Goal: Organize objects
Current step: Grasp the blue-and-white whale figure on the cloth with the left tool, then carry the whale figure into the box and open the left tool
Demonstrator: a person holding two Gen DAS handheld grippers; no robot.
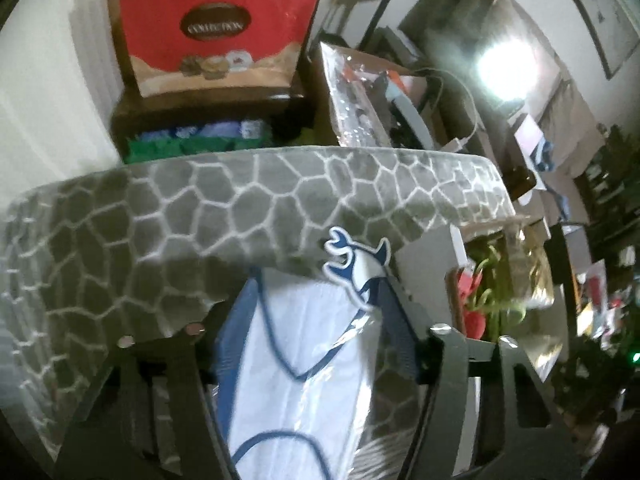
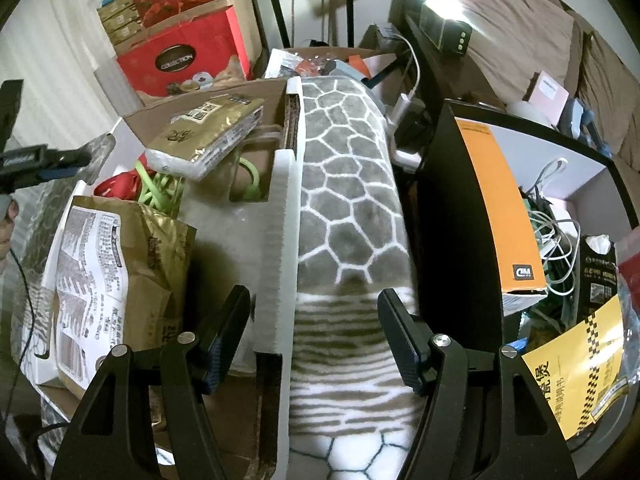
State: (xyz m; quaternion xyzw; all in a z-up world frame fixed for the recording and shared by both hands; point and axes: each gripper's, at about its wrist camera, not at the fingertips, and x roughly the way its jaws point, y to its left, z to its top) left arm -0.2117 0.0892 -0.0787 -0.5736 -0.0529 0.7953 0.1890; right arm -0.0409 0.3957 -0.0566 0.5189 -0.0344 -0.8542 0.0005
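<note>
My left gripper [image 1: 308,344] is shut on a blue-and-white garment in a clear plastic bag [image 1: 296,364], whose deer-shaped emblem [image 1: 356,264] pokes out past the fingertips. It hangs over a grey mat with a white cobble pattern [image 1: 224,208]. My right gripper [image 2: 316,332] is open, its fingers on either side of the same patterned mat [image 2: 352,200], which is draped over the white wall of a cardboard box [image 2: 280,208]. The right gripper holds nothing.
The box holds gold-and-brown packets [image 2: 120,264], a gold pack [image 2: 208,132], and green cords [image 2: 156,188]. A black bin with an orange box [image 2: 500,208] and cables stands to the right. Red gift boxes [image 1: 212,28] are stacked behind. A bright lamp [image 2: 444,4] glares.
</note>
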